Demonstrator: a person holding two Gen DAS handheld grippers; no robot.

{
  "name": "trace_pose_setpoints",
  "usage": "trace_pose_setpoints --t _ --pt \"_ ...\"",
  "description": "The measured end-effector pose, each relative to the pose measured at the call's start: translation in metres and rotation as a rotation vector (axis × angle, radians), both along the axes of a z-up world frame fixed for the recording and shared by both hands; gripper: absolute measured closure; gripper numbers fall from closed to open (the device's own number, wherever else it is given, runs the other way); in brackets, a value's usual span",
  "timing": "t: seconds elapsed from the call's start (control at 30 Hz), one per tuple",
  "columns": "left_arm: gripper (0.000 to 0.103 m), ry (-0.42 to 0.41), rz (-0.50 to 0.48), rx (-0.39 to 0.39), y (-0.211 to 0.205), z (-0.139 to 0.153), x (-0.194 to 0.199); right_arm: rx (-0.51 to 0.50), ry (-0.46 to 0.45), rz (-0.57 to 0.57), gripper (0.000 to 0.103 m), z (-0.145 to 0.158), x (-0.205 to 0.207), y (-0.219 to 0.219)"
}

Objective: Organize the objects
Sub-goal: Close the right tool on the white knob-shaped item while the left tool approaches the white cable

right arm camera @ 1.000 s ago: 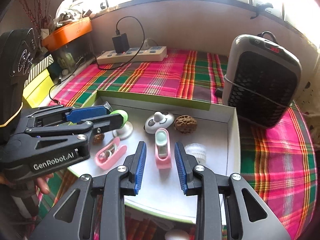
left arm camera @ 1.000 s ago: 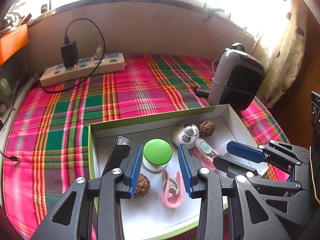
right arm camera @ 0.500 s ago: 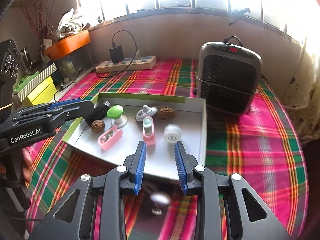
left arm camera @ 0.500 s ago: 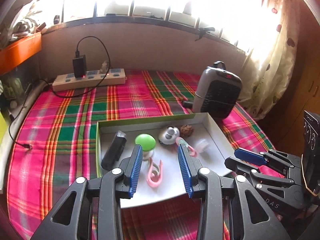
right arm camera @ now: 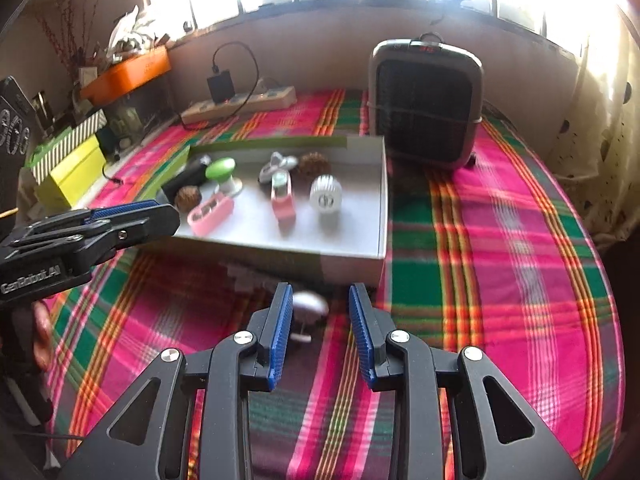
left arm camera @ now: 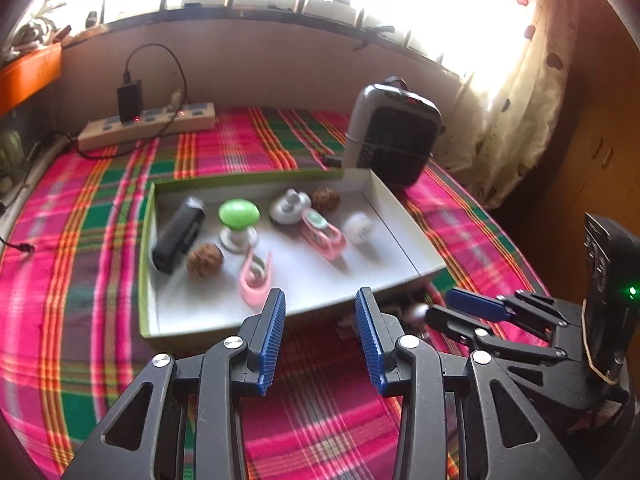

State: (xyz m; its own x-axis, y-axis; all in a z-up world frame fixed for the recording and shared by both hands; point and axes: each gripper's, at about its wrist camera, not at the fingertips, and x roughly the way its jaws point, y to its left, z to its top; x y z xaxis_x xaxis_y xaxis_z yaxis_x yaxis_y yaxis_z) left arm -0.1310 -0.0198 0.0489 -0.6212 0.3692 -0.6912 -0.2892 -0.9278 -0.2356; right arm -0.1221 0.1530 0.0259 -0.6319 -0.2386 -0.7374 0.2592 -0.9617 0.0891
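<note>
A shallow white box (left arm camera: 404,240) (right arm camera: 382,184) with a green rim lies on the plaid cloth. It holds a black case (left arm camera: 178,236), a green-topped knob (left arm camera: 239,216) (right arm camera: 220,168), two brown nuts (left arm camera: 205,261) (left arm camera: 326,199), two pink clips (left arm camera: 256,276) (left arm camera: 322,232), a white-grey toy (left arm camera: 289,205) and a white ribbed cap (left arm camera: 359,228) (right arm camera: 326,200). My left gripper (left arm camera: 320,332) is open and empty, in front of the box. My right gripper (right arm camera: 318,330) is open; a small white mushroom-shaped piece (right arm camera: 310,308) lies on the cloth just ahead of its fingertips.
A grey space heater (left arm camera: 394,132) (right arm camera: 426,100) stands behind the box's right corner. A power strip (left arm camera: 148,126) with a black charger lies at the back. Yellow and striped boxes (right arm camera: 68,168) and an orange tray (right arm camera: 128,74) sit at the left edge.
Both grippers have pulled back out of the box toward the near side of the cloth. The white mushroom-shaped piece has come into view in front of the right gripper.
</note>
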Motion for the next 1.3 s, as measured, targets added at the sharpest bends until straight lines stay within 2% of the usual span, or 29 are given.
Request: trace_pose_setpoints --t 0.17,0.27,0.5,0.67,0.7,0.83,1.07,1.3 --pt "0.068 -0.025 -0.048 -0.012 0.008 -0.010 0.006 0.016 -0.013 -0.003 0.071 -0.008 -0.001 -0.004" --pt "0.068 -0.040 -0.062 -0.014 0.011 -0.015 0.005 0.014 -0.026 0.009 0.063 -0.012 -0.004 -0.007" --pt "0.068 -0.070 -0.080 -0.013 0.017 -0.026 0.001 0.046 -0.036 -0.001 0.063 -0.018 -0.009 -0.009" --pt "0.068 -0.071 -0.090 -0.044 0.026 -0.031 -0.003 0.017 -0.034 -0.006 0.063 -0.017 -0.009 -0.003" --pt "0.068 -0.074 -0.095 -0.046 0.027 -0.031 -0.004 0.019 -0.031 -0.006 0.064 -0.017 -0.008 -0.002" --pt "0.068 -0.075 -0.105 -0.074 0.034 -0.034 -0.007 0.002 -0.023 -0.001 0.078 -0.016 -0.006 0.001" --pt "0.068 -0.079 -0.133 -0.073 0.045 -0.036 -0.012 -0.006 -0.021 -0.016 0.079 -0.013 -0.001 0.013" --pt "0.068 -0.078 -0.214 -0.064 0.064 -0.034 0.003 -0.011 -0.016 -0.048 0.078 -0.011 0.003 0.029"
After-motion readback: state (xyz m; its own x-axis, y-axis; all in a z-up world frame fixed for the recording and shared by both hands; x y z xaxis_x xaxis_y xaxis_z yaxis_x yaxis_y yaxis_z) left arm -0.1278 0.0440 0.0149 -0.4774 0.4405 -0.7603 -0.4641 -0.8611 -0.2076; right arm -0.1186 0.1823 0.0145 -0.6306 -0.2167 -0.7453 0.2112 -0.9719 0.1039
